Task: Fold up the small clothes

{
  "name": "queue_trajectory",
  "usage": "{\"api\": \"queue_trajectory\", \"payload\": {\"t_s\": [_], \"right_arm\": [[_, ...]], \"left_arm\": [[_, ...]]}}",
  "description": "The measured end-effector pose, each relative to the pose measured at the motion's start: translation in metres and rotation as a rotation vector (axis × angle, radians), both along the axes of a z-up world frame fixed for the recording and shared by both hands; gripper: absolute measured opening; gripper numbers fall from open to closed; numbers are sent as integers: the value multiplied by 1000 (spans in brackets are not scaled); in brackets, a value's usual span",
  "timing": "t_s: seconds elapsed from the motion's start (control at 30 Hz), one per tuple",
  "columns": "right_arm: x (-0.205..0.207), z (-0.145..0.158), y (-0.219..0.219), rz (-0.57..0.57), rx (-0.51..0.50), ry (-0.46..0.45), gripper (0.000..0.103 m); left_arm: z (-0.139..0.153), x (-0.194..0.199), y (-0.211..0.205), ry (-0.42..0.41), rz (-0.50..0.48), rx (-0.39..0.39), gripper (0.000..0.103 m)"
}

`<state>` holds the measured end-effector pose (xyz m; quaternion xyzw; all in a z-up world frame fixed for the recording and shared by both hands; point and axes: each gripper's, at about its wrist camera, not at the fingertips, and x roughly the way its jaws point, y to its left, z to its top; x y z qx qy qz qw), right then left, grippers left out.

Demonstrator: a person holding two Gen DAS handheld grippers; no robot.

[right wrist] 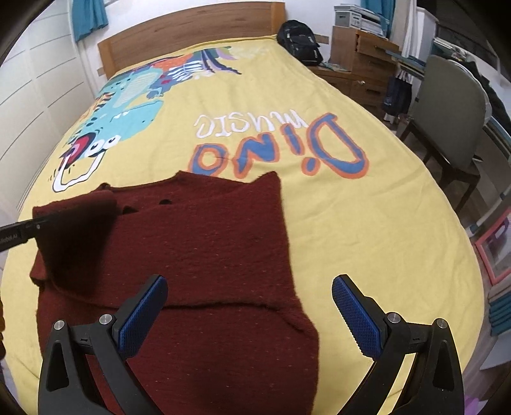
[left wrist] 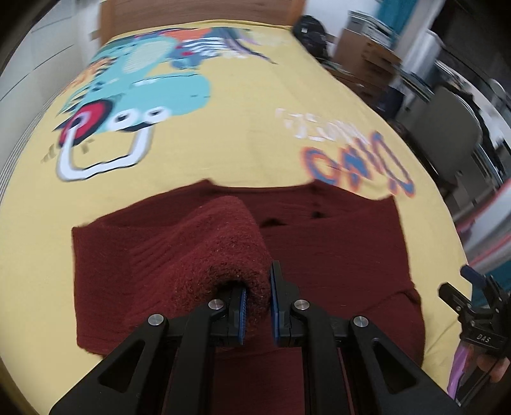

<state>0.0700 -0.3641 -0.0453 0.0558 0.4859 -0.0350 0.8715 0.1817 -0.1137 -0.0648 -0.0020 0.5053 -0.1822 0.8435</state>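
Observation:
A dark red knitted garment (right wrist: 204, 255) lies spread on the yellow bedspread (right wrist: 351, 223); it also shows in the left wrist view (left wrist: 335, 255). My left gripper (left wrist: 258, 306) is shut on a fold of the garment's left part (left wrist: 220, 249) and holds it lifted above the rest. In the right wrist view that lifted fold (right wrist: 76, 230) hangs at the left, with the left gripper's black body beside it. My right gripper (right wrist: 249, 306) is open and empty, hovering over the garment's near right part. It shows at the right edge of the left wrist view (left wrist: 479, 316).
The bedspread carries a dinosaur print (right wrist: 127, 105) and "Dino music" lettering (right wrist: 278, 150). A wooden headboard (right wrist: 191, 28) is at the far end. A black backpack (right wrist: 300, 41), wooden drawers (right wrist: 361, 67) and a grey chair (right wrist: 447, 108) stand to the right of the bed.

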Motion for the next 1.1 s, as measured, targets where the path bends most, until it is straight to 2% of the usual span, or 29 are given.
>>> {"api": "queue_trajectory", "payload": {"t_s": [0.13,0.2,0.3,0.47,0.6,0.7,0.8,0.87,0.97,1.03,1.1], "right_arm": [[-3,-10,-6,-16,8,25,103],[-4,-16,-8,-20,8,40,103],[-7,-26,-9,-25,8,65,103],[-9,-41,-12,-36,19,105,103],[-12,-46,-12,-33,31,109,103],[-13,-46,-12,-32,34,107,103],[-16,-44,-14,-35,43,100,103],[-17,-44,-16,-39,47,99,103],[-17,-44,-17,-45,54,98,103],[-18,-44,-18,-48,57,96,103],[-18,-44,-18,-49,60,95,103]], "left_arm": [[-20,1,-27,23,-27,24,10],[-37,4,-38,32,-33,66,10],[-62,9,-39,69,-22,98,10],[-96,10,-38,145,7,98,11],[-105,11,-46,146,-12,150,13],[-108,11,-53,160,-22,181,19],[-110,17,-55,190,-11,171,34],[-109,18,-58,219,-13,157,67],[-104,16,-63,214,-22,177,94],[-99,14,-64,215,-28,194,102],[-96,11,-62,220,-28,207,102]]}}
